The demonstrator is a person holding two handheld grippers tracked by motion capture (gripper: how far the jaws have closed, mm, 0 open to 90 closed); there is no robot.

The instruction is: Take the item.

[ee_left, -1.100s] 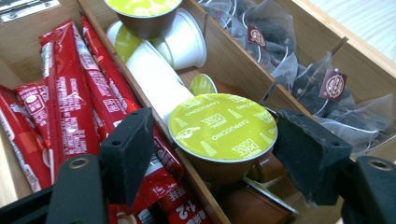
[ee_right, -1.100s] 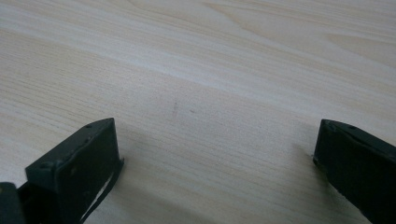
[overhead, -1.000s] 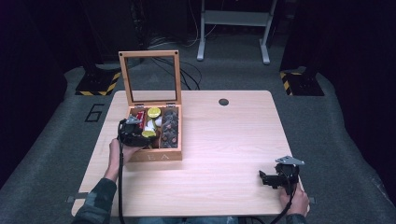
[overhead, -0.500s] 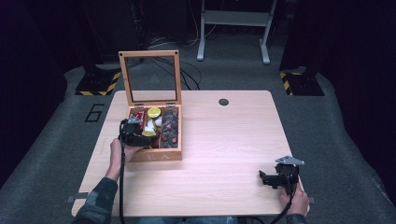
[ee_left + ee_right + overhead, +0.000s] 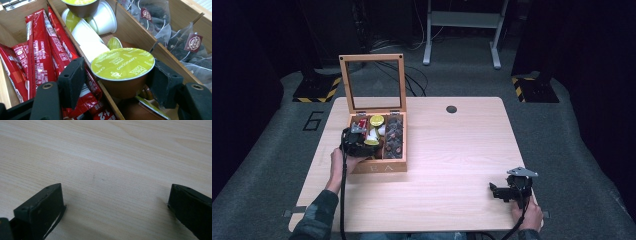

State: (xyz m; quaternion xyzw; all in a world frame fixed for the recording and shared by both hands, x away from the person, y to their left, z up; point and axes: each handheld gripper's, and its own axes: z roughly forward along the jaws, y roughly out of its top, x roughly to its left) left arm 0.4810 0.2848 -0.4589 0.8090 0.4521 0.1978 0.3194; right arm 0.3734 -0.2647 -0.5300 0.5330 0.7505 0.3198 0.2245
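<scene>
Dark floor surrounds our pale wooden counter (image 5: 452, 165); we see the left hand-held gripper (image 5: 117, 77) straddling a green-lidded capsule (image 5: 122, 66) inside the wooden box (image 5: 384, 167), jaws not clamped; the right hand-held gripper (image 5: 115, 205) rests spread apart.

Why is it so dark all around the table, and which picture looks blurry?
In the high view, light falls on the table while the room behind stays nearly black. In the left gripper view, the green capsule lid is sharp and gleams a little; the near tongs look soft. In the right gripper view, the wood at the top blurs, and each tong casts a faint shadow.
</scene>
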